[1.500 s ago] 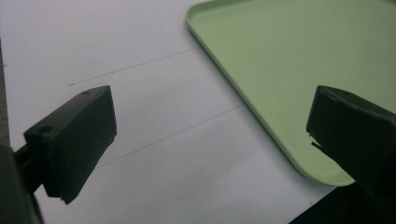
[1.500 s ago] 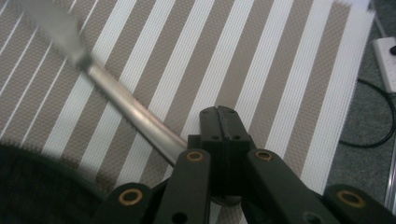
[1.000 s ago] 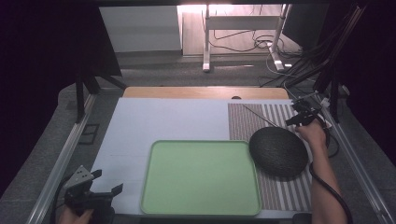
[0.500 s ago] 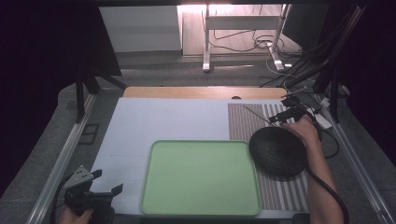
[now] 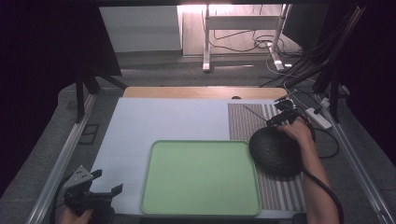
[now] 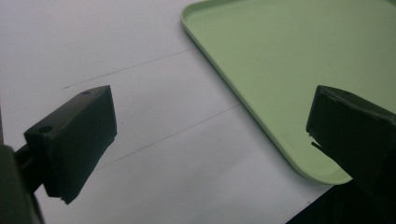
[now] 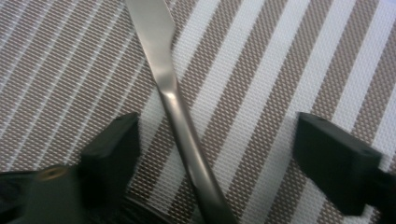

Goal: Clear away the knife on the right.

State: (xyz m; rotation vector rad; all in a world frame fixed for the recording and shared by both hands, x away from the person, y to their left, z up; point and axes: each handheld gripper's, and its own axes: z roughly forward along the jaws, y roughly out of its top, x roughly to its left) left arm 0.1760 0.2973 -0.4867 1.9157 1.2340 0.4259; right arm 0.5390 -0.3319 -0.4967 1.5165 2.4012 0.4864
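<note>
At the lower left of the high view my left gripper (image 5: 108,183) rests on the white table cover (image 5: 163,121), its jaws spread wide with nothing between them; in the left gripper view the same two black jaws frame bare white cover, and the near corner of the green tray (image 6: 289,60) cuts in from the upper right. That tray (image 5: 201,175) sits in the lower middle of the high view with nothing on it. Further right lies the striped placemat (image 5: 243,123), and on it a dark round bowl (image 5: 275,151), just right of the tray's edge. My right gripper (image 5: 279,116) is in the upper right part of the mat, just above the bowl, over a thin metal utensil (image 5: 254,114) that lies slanting across the stripes. In the right gripper view the utensil's handle (image 7: 175,102) runs from the top centre down to the bottom centre, between my two parted jaws, touching neither, though it lies nearer the left one. I judge the step in hand to be the approach to picking up this utensil. The next move calls for centring the jaws on the handle, lowering until they straddle it against the mat, then closing; the handle is slim and flat, so it could slip or skid if I close off-centre
</note>
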